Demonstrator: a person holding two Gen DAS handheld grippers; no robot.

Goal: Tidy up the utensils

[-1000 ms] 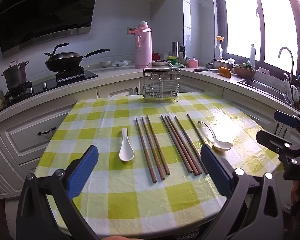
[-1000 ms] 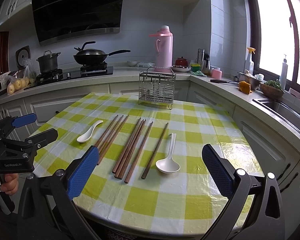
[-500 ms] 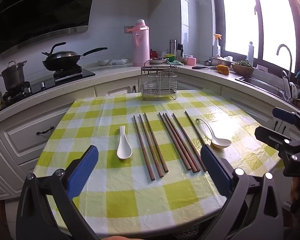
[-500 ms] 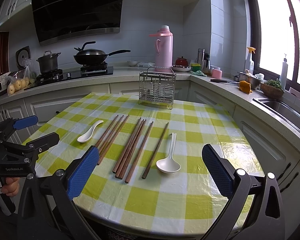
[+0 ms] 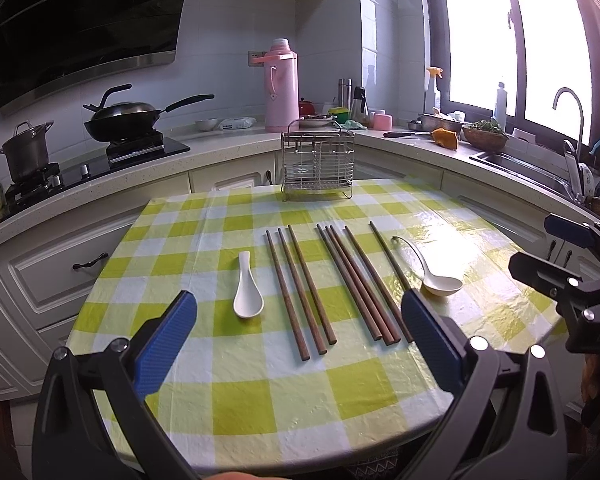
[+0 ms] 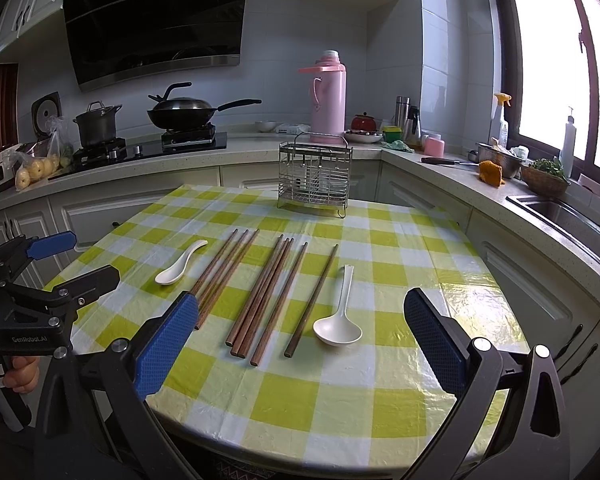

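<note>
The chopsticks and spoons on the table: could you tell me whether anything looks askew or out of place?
Slightly. One chopstick lies alone beside the right spoon, apart from the two bundles. The left spoon lies angled. The wire holder has no utensils in it that I can make out. Nothing is spilled or damaged.

Kitchen counter behind a checked table

A pink thermos stands on the counter beside a red pot. A wok and a steel stockpot sit on the stove under a black range hood. The table wears a yellow-green checked cloth; a sink lies by the window.
</note>
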